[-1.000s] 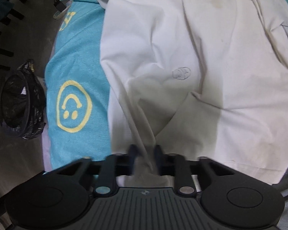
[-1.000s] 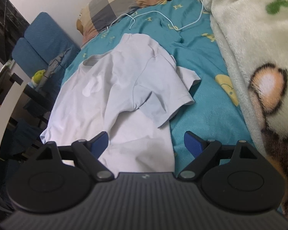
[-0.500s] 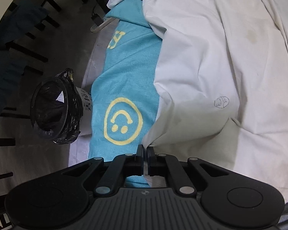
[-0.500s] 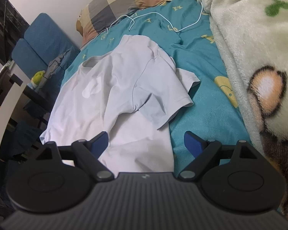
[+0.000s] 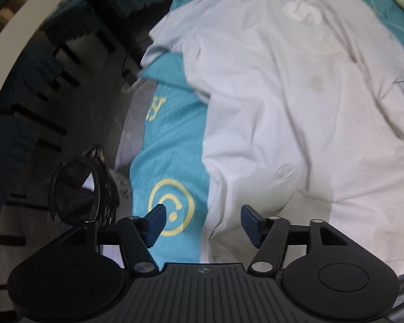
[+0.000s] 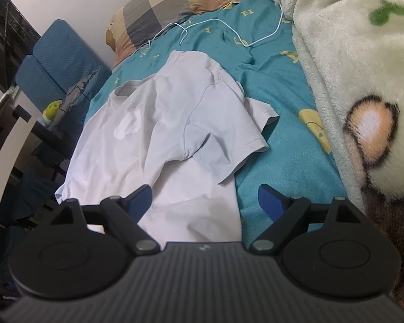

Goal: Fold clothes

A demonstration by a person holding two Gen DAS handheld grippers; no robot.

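Now the left claw (image 5: 202, 222) stands wide apart and holds nothing; half a second ago it was clenched on the hem edge of the white T-shirt (image 5: 296, 107), so it has let the cloth go and has pulled back a little. The shirt's side edge lies just ahead of this claw, between its fingers and to their right, and the blue bed sheet (image 5: 172, 161) with the yellow smiley lies ahead to the left. A black bin (image 5: 78, 185) stands on the floor further left.

The right claw (image 6: 205, 200) is released too, empty, and it has hardly moved in the last second. The shirt is spread on the bed ahead of it, collar far away, one sleeve (image 6: 229, 145) turned over the body. A fleece blanket (image 6: 363, 80) lies to its right.

The release probably means that one pull or straightening of the hem is over. The shirt is still wrinkled and mostly flat, so the folding is not finished.
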